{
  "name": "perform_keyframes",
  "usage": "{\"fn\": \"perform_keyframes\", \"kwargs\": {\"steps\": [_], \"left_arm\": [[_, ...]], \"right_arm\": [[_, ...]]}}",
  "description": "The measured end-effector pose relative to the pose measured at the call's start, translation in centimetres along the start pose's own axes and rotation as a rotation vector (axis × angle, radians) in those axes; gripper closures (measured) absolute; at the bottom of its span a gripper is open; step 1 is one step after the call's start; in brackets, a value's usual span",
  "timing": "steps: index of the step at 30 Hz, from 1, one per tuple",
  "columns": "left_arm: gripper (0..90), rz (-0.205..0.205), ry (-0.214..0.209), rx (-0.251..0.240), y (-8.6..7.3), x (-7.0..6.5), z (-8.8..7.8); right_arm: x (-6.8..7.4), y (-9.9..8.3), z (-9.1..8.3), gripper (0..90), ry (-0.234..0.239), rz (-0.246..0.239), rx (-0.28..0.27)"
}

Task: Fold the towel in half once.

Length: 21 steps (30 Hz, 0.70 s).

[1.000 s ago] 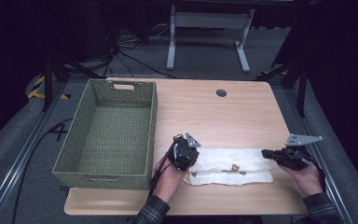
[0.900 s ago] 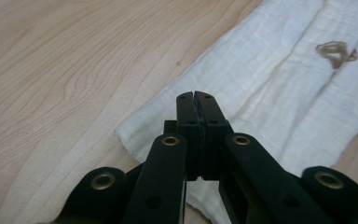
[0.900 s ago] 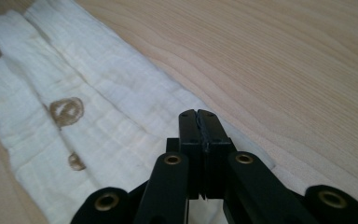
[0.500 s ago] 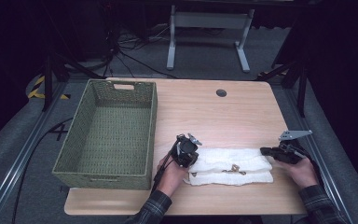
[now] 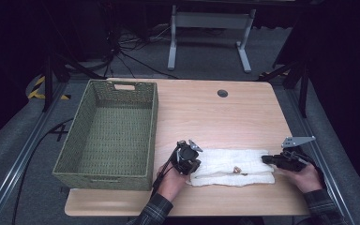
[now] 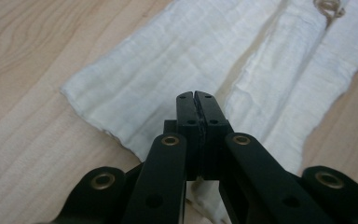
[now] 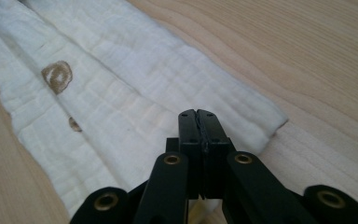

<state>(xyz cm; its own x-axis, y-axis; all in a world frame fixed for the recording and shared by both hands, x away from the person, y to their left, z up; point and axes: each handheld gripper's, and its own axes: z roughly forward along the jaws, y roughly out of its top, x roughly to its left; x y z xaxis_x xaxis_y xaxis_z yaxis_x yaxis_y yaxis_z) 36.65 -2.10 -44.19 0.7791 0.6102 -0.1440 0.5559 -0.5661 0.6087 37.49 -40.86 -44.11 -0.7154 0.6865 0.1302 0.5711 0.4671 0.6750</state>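
A white folded cloth [image 5: 234,161] lies flat near the table's front edge, with a small brown mark [image 5: 237,169] on it. My left gripper [image 5: 197,165] rests at the cloth's left end, held by a hand. In the left gripper view its jaws [image 6: 196,96] are shut just over the cloth [image 6: 168,60], and nothing shows between the tips. My right gripper [image 5: 265,159] touches the cloth's right end. Its jaws [image 7: 197,113] are shut too, low over the cloth [image 7: 135,84] near its end edge, with the brown ring mark [image 7: 57,74] farther along.
A green woven basket [image 5: 152,126] stands with nothing in it on the left half of the wooden table [image 5: 215,117], close to my left gripper. A round cable hole [image 5: 222,93] sits near the back edge. Beyond the table are dark floor, cables and a metal stand.
My right gripper has shifted a little left and nearer, onto the cloth's right end. My left gripper has barely moved.
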Motion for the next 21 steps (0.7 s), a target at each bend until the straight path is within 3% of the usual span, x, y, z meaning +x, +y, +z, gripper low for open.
{"fn": "perform_keyframes", "kwargs": {"steps": [9,14,21], "left_arm": [[89.3,0.014,-0.044,-0.002,-1.3,-1.8,-0.6],[89.2,0.024,-0.059,0.011,-1.9,-2.5,-0.9],[89.2,0.029,-0.071,0.045,-2.8,-2.8,-0.6]], "right_arm": [[1.4,-0.8,-1.0,89.9,0.015,-0.007,-0.018],[1.1,-0.6,-1.8,89.9,-0.011,-0.001,-0.063],[0.8,0.3,-1.8,89.9,-0.033,-0.014,-0.080]]}}
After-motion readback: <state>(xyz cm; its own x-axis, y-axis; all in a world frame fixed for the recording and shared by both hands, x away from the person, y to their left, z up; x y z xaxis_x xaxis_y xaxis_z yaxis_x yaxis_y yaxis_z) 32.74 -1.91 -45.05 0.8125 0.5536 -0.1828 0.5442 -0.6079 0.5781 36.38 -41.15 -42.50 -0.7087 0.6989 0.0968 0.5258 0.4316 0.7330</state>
